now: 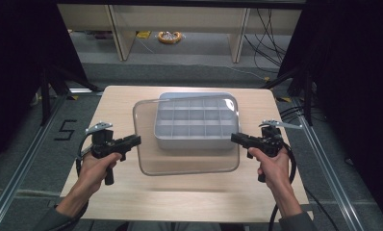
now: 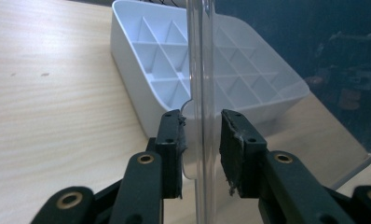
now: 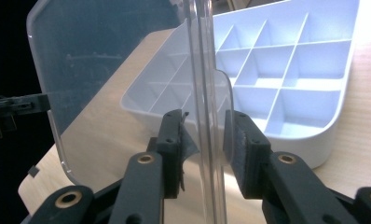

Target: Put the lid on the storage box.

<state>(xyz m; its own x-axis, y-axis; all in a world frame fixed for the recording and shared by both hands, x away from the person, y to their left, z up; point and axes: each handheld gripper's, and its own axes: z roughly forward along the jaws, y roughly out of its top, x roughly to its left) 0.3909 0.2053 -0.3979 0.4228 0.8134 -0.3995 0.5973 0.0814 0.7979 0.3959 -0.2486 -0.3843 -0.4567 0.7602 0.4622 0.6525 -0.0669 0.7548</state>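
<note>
Clear plastic runs edge-on between both pairs of black jaws: each gripper is clamped on a side rim of the transparent lid (image 1: 187, 144). The left gripper (image 1: 135, 140) pinches the lid's left edge, and in the left gripper view (image 2: 200, 140) the rim sits between the pads with a small tab at the grip. The right gripper (image 1: 235, 137) pinches the lid's right edge, and in the right gripper view (image 3: 202, 144) the rim likewise runs up between the jaws.

The lid hangs level between the two grippers, clear of the table (image 1: 132, 192), with its far part over the near half of the white compartment box (image 1: 195, 120) and its near part out over bare wood. The box stands on the table at the middle, slightly towards the far side, its grid of small compartments open upward. A hand holds each gripper by its handle, forearms coming in from the near edge of the table.
</note>
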